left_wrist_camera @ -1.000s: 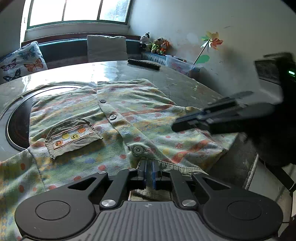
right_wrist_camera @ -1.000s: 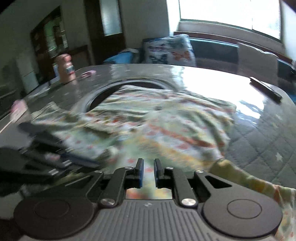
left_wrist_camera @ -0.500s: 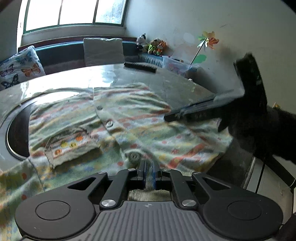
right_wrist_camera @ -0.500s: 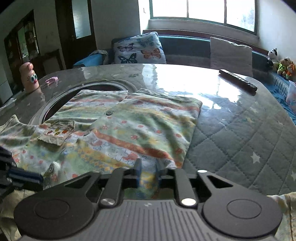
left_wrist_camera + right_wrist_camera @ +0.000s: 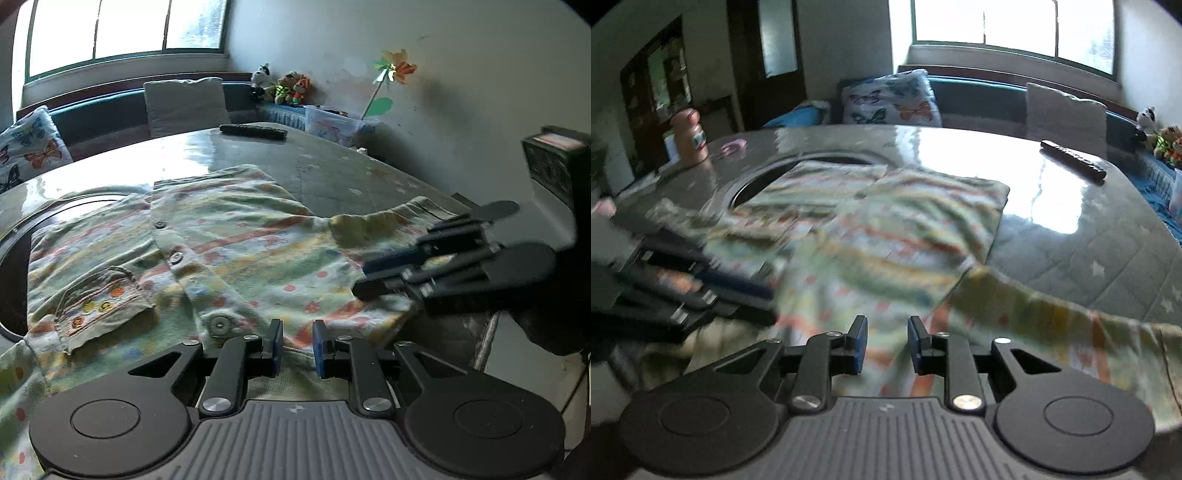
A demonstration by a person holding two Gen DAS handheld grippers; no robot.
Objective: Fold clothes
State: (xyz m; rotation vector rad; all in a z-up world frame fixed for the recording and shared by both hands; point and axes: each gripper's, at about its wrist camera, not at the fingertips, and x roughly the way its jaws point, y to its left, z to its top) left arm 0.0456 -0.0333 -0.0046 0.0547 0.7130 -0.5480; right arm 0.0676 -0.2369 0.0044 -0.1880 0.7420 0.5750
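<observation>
The patterned shirt (image 5: pixel 236 251) lies spread on the table (image 5: pixel 332 173), buttoned front up. The left gripper (image 5: pixel 297 345) sits at its near hem, jaws slightly apart, cloth between them but not pinched. The right gripper (image 5: pixel 886 345) is likewise parted and empty, above blurred fabric. Closing carelessly could catch one layer only and skew the fold. Only the left view shows the pocket (image 5: pixel 99 306); only the right shows the trailing sleeve (image 5: pixel 1071 325).
</observation>
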